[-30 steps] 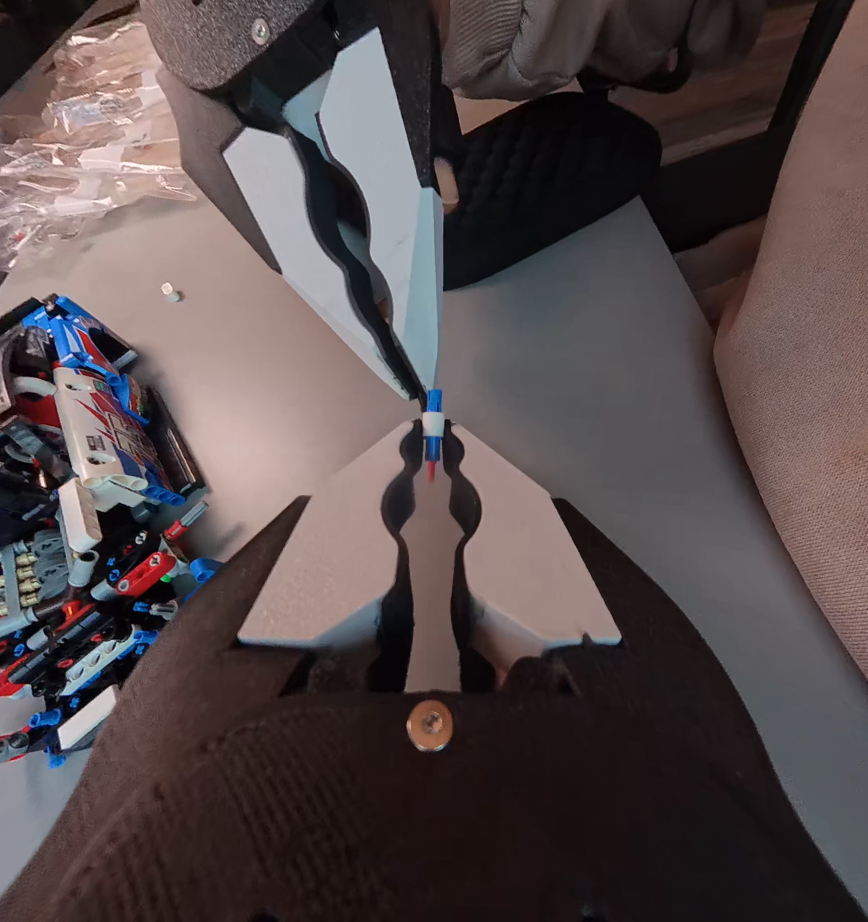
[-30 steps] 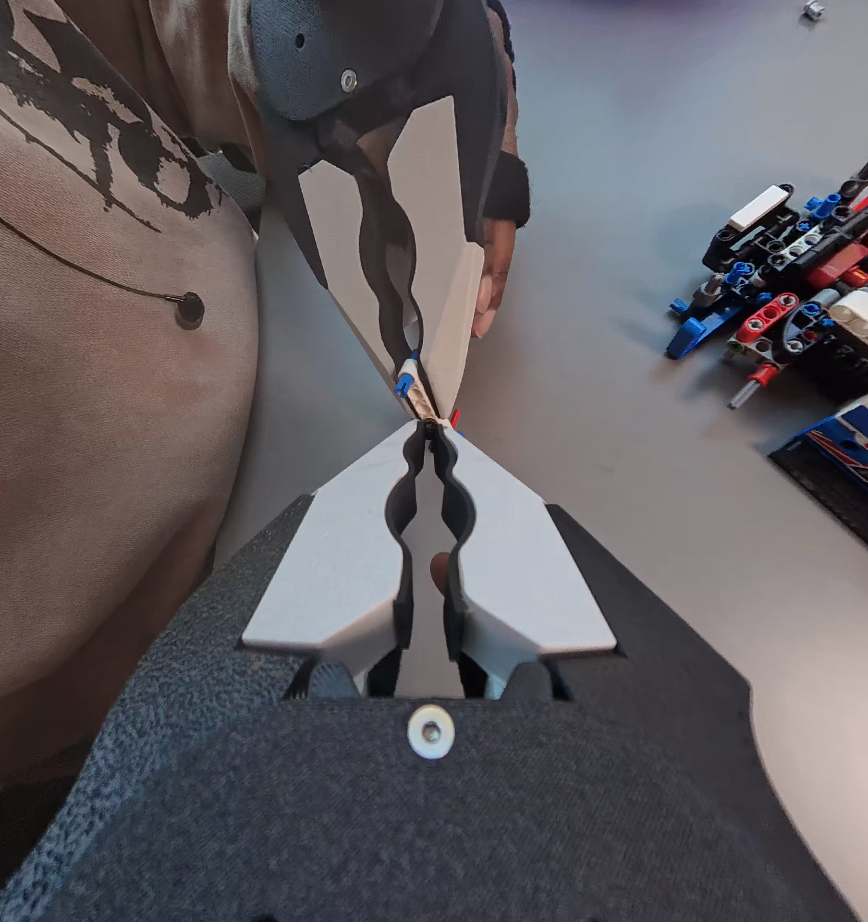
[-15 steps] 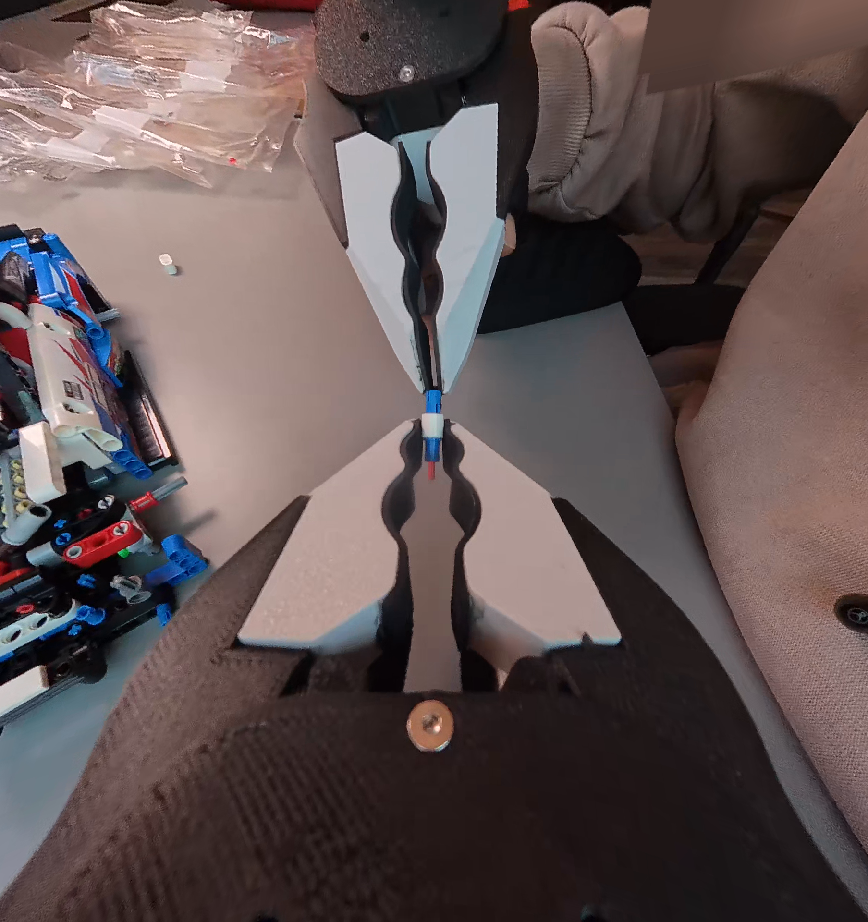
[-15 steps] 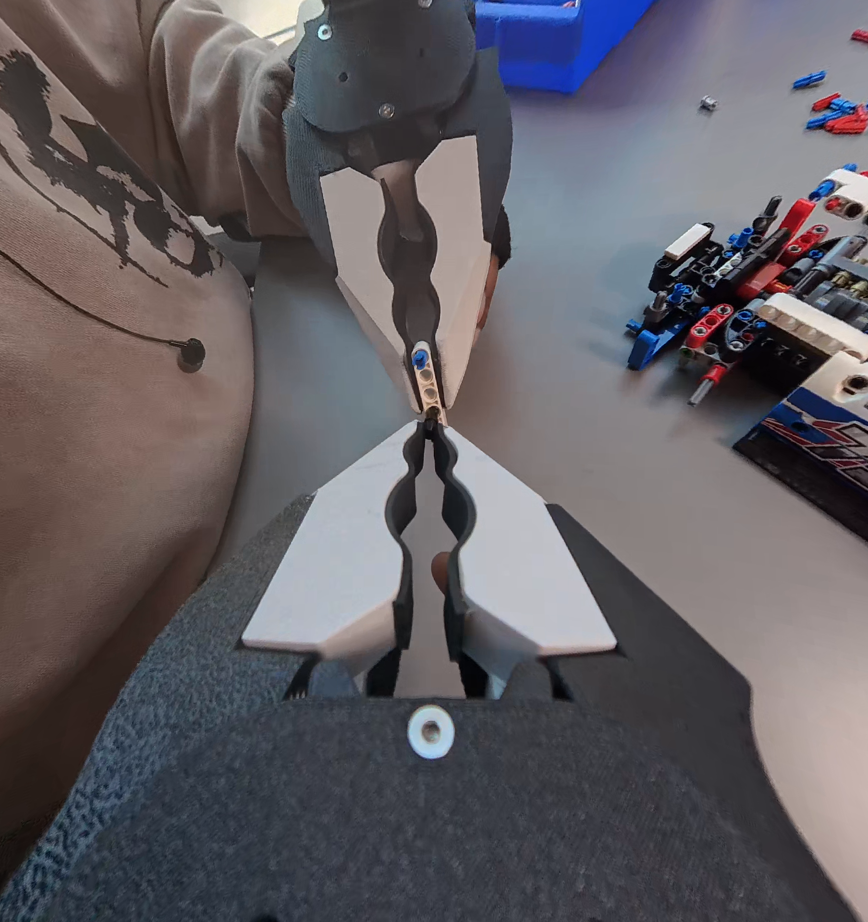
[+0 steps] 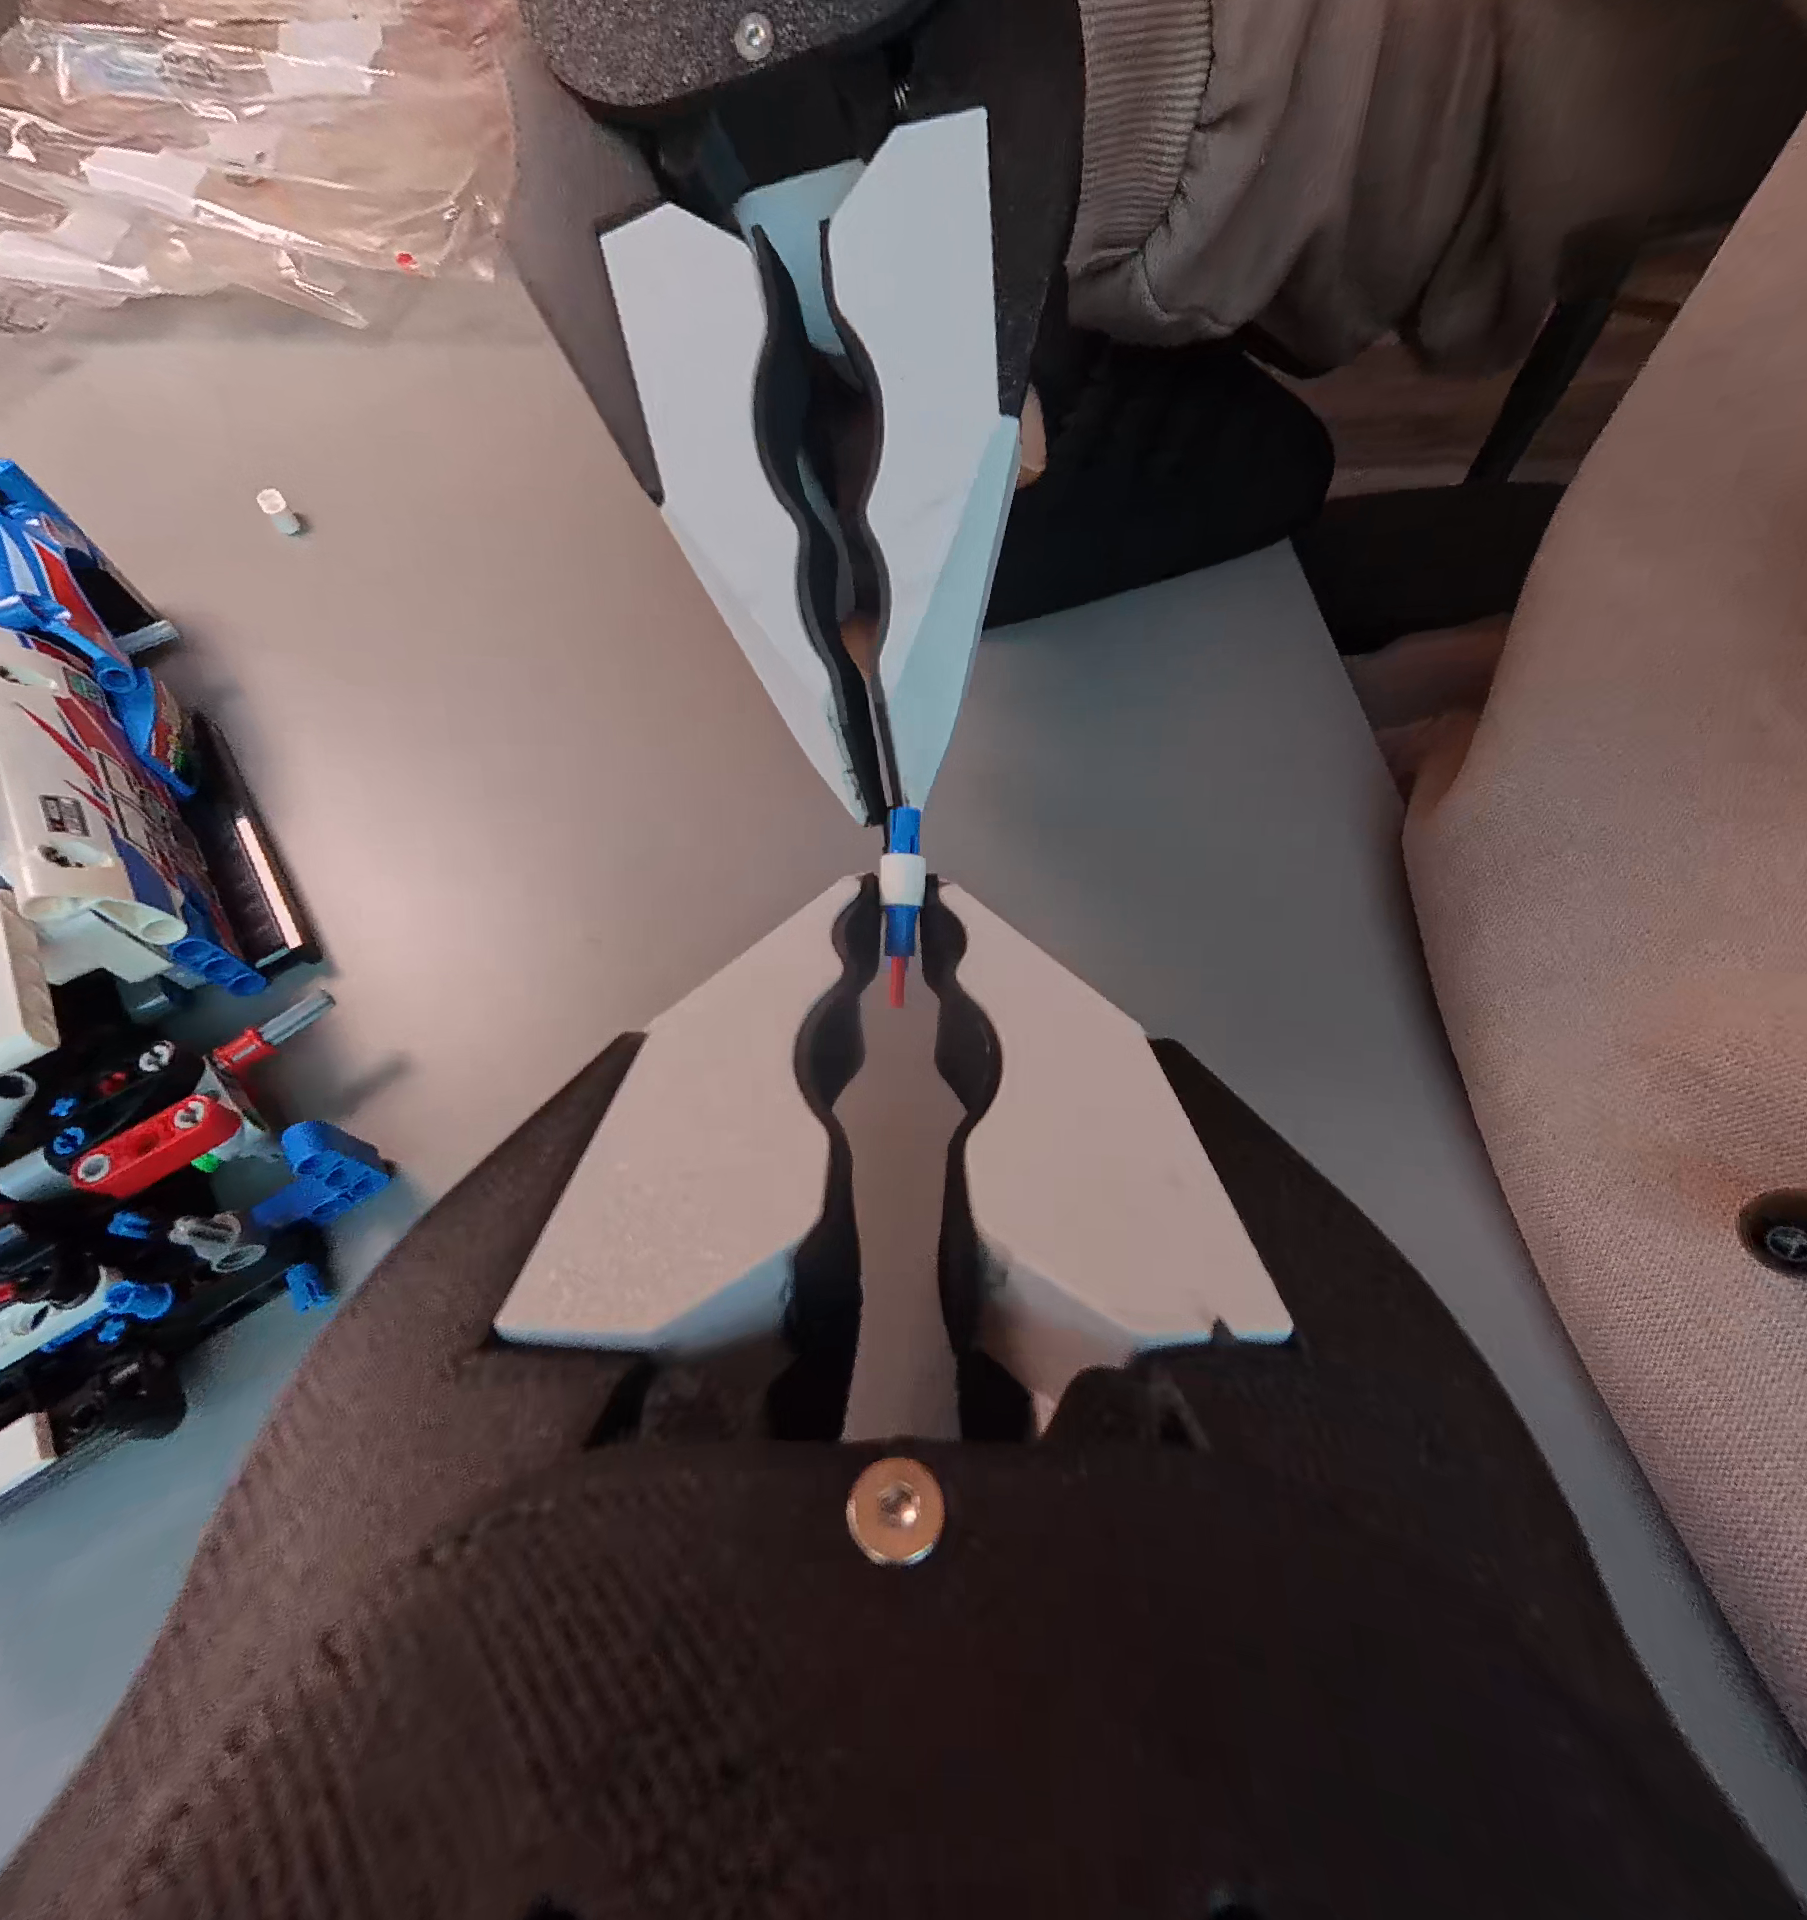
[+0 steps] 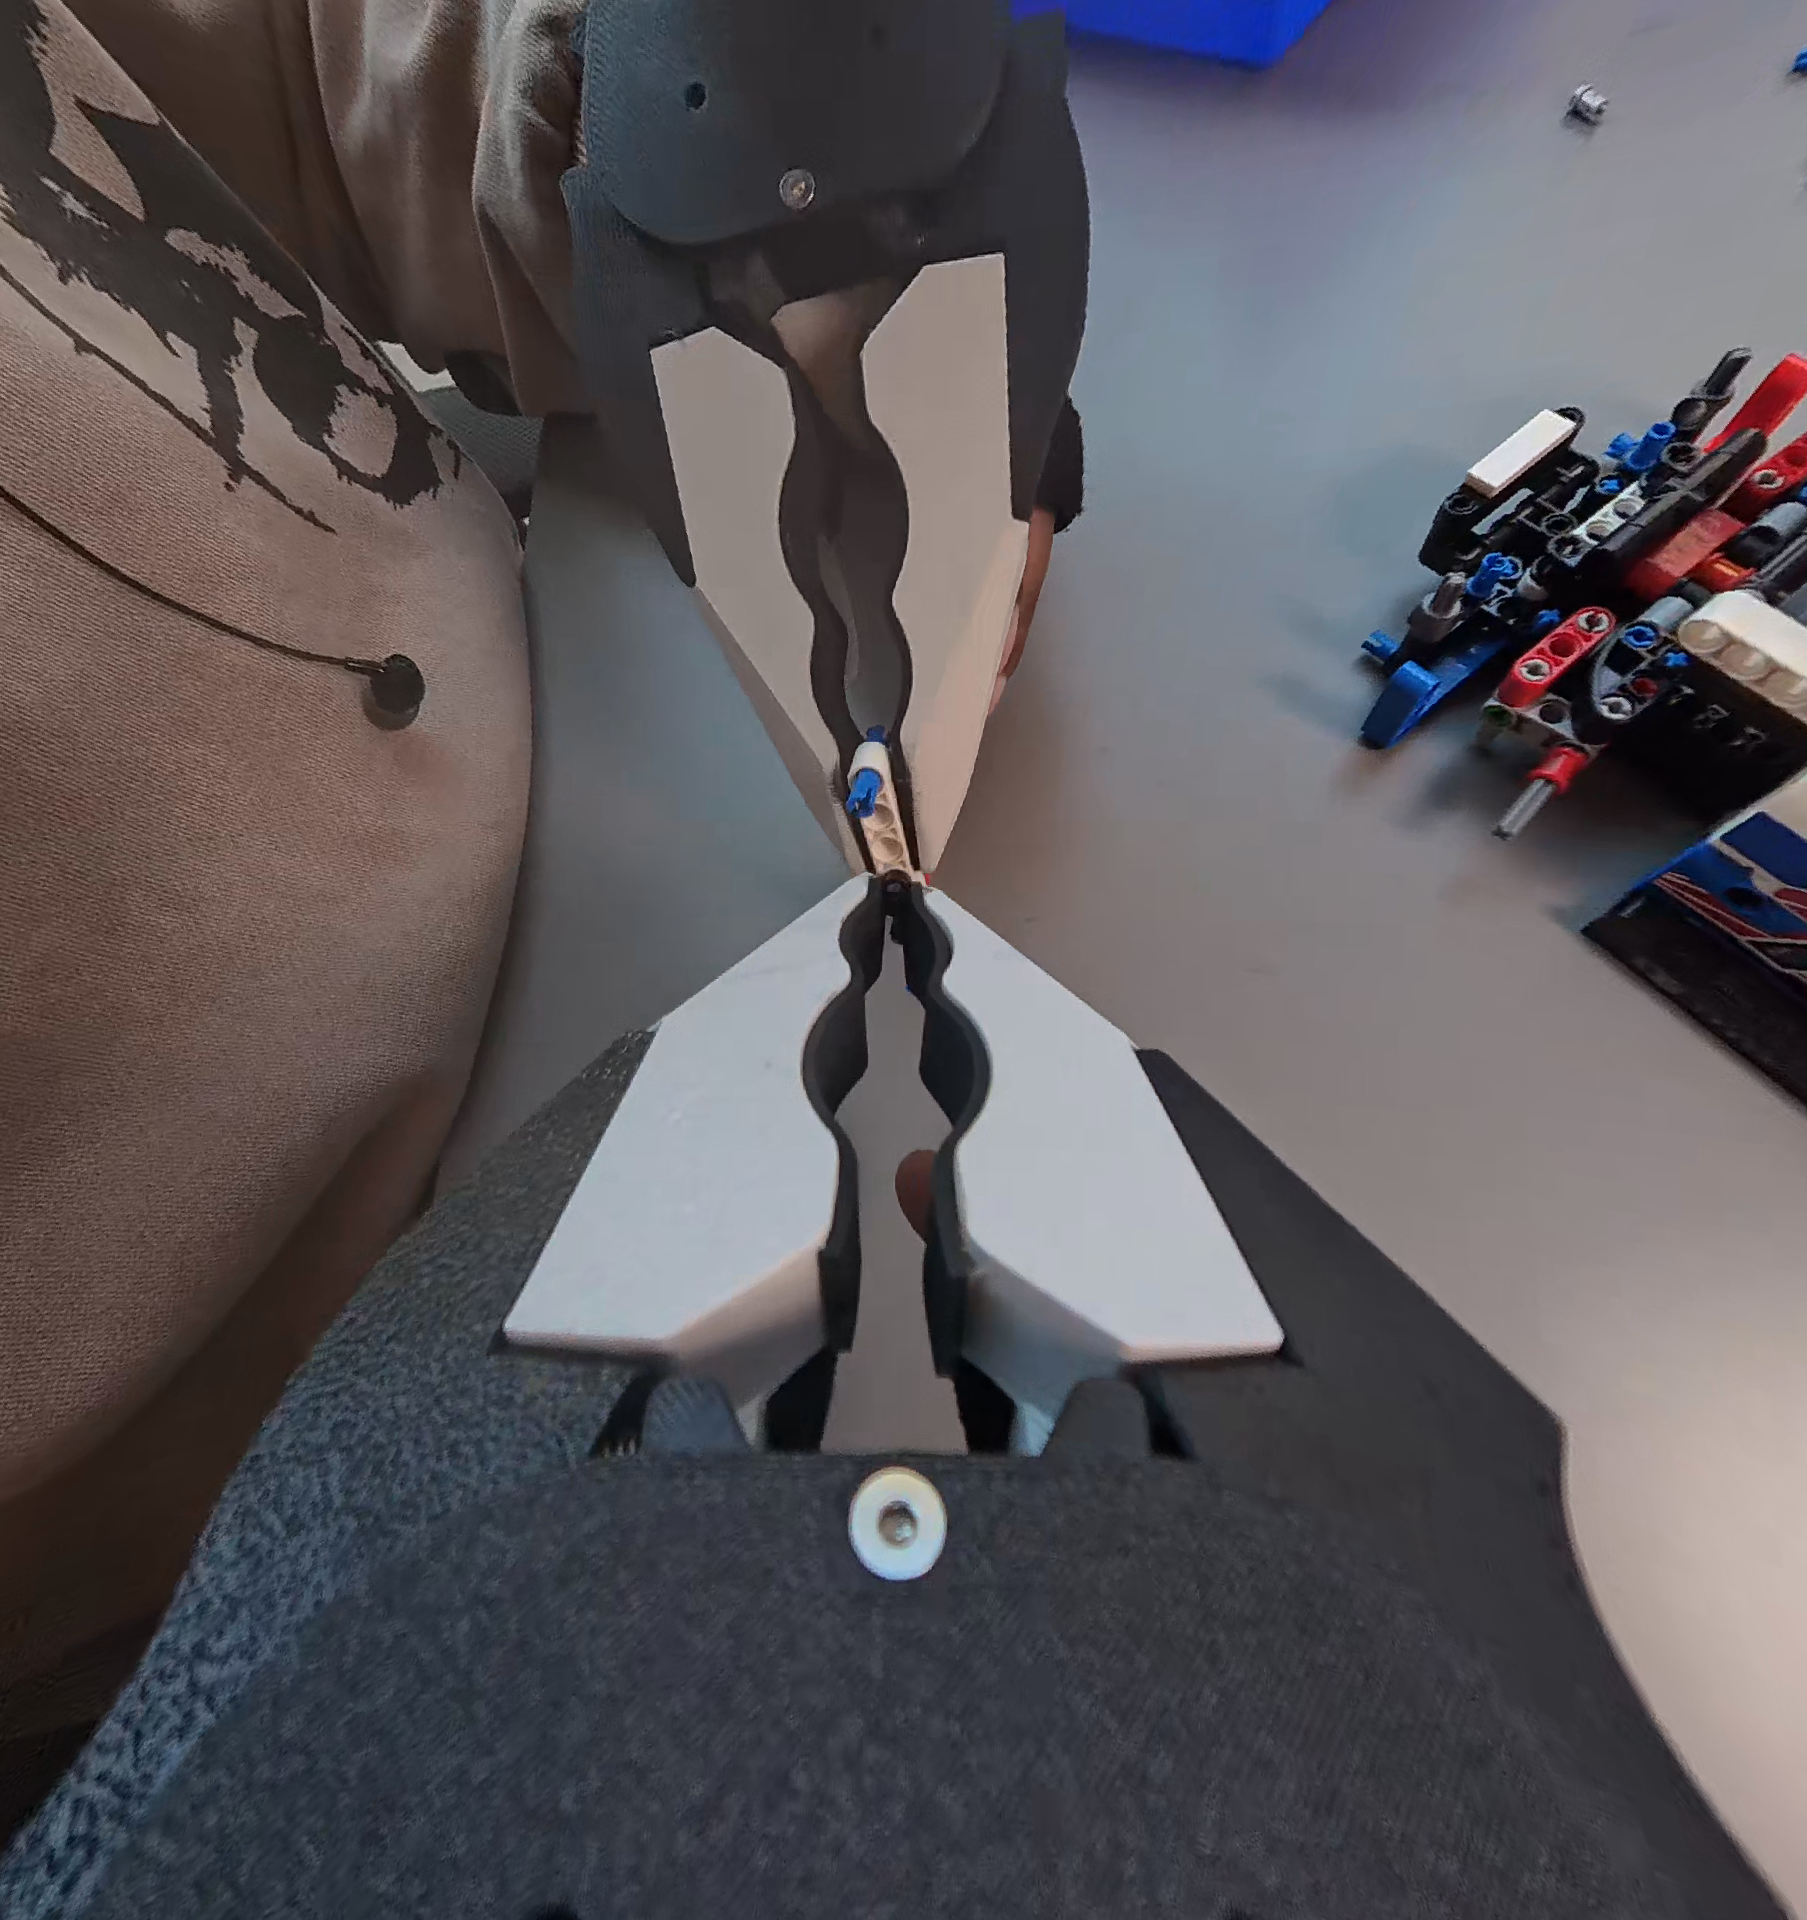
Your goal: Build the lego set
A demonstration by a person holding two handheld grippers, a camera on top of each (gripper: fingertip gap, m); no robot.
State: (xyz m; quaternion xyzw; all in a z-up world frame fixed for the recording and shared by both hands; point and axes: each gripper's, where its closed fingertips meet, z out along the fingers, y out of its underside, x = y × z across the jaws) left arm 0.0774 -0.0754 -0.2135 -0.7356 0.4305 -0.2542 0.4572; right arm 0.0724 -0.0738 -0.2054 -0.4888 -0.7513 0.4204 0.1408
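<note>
My left gripper (image 5: pixel 899 896) is shut on a small white beam (image 5: pixel 901 878) that has a blue pin through it and a red tip (image 5: pixel 896 982) showing between the jaws. My right gripper (image 5: pixel 891 812) comes in from above, tip to tip with the left, and is shut on the blue pin (image 5: pixel 904 828) that sticks out of the beam. In the right wrist view the right gripper (image 6: pixel 894 896) meets the left gripper (image 6: pixel 883 847), which holds the white holed beam (image 6: pixel 883 821). The part-built Lego car (image 5: pixel 78 831) lies on the grey table (image 5: pixel 525 727).
The car and its loose parts (image 6: pixel 1657 644) lie to the right in the right wrist view. Clear plastic bags (image 5: pixel 203 177) and a small white piece (image 5: pixel 281 511) lie far left. A blue bin (image 6: pixel 1190 26), the person's beige sweatshirt (image 6: pixel 203 779) and a black chair (image 5: pixel 1138 499) are close. From either gripper's tips it is about 15 centimetres to the part-built Lego car (image 5: pixel 78 831).
Both grippers stay shut, tip to tip on the small assembly. The pair has swung and tilted a little, so the right gripper's angle against the left has shifted.
</note>
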